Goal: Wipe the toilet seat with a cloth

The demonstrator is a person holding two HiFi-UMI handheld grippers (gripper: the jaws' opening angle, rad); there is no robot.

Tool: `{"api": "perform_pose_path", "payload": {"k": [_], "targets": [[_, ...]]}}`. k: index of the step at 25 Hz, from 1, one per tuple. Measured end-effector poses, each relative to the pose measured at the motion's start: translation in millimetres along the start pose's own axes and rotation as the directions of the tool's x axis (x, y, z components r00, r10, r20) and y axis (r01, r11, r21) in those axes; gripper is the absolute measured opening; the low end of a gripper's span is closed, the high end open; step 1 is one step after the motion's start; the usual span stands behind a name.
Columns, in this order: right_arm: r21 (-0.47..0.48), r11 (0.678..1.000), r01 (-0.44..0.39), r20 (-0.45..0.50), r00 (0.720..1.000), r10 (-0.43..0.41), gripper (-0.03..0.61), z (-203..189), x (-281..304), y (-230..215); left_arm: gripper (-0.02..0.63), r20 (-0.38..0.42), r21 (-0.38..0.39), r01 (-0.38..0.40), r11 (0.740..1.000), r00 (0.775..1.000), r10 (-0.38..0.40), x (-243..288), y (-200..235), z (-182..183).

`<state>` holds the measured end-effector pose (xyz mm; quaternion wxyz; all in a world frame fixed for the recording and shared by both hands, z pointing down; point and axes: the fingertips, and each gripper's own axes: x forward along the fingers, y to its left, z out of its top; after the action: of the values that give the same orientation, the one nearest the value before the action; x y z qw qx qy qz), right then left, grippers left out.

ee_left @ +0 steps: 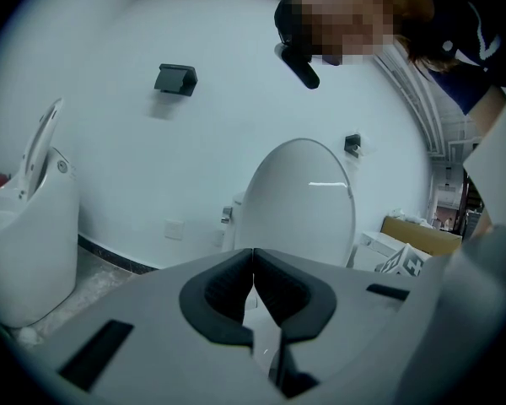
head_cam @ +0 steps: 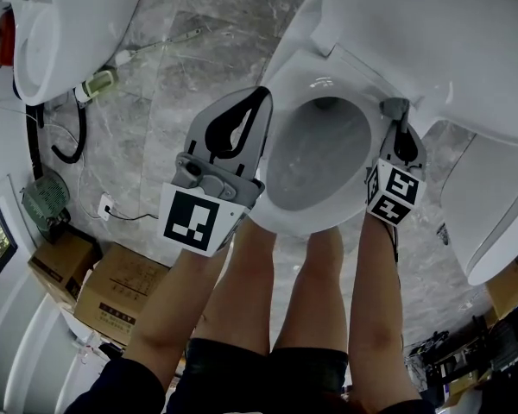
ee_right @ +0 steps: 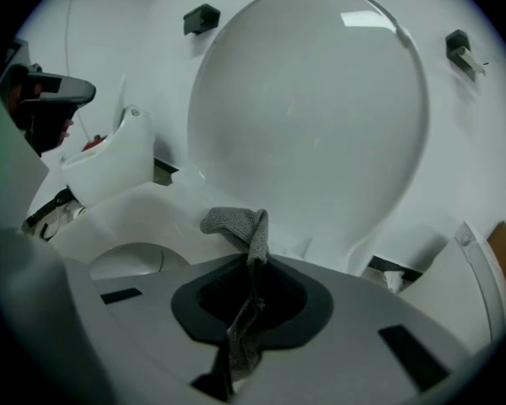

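Toilet seat [head_cam: 285, 80] lies below me, lid up; my left gripper [head_cam: 261, 100] sits at its left edge, jaws together on nothing, while my right gripper [head_cam: 398, 115] at the right rear edge is clamped on the grey cloth [ee_right: 236, 222].

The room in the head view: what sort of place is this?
Probably a toilet showroom or storeroom, not a home bathroom: the open toilet has a second toilet at left and a third toilet at right, and cardboard boxes sit on the floor.
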<state>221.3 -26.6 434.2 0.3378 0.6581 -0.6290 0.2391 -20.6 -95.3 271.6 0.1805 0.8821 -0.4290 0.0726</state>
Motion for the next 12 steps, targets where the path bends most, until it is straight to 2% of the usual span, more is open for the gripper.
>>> {"api": "perform_pose_path", "payload": {"k": [3, 6, 9, 12], "targets": [[-0.070, 0.994, -0.085, 0.034, 0.996, 0.087, 0.043, 24.3, 17.5, 40.1, 0.020, -0.002, -0.001, -0.006, 1.000, 1.000, 0.006, -0.3, 5.5, -1.4], [-0.123, 0.972, -0.200, 0.075, 0.975, 0.210, 0.043, 51.3, 30.0, 95.0, 0.020, -0.006, 0.001, -0.012, 1.000, 1.000, 0.012, -3.1, 7.6, -2.5], [-0.126, 0.936, -0.330, 0.116, 0.932, 0.344, 0.043, 69.2, 33.6, 148.7, 0.020, -0.009, 0.008, -0.014, 1.000, 1.000, 0.014, -4.9, 8.5, -2.6], [-0.129, 0.887, -0.443, 0.147, 0.877, 0.458, 0.041, 74.4, 24.8, 199.7, 0.020, -0.022, 0.033, -0.004, 0.999, 1.000, 0.005, -8.2, 11.5, -2.9]]}}
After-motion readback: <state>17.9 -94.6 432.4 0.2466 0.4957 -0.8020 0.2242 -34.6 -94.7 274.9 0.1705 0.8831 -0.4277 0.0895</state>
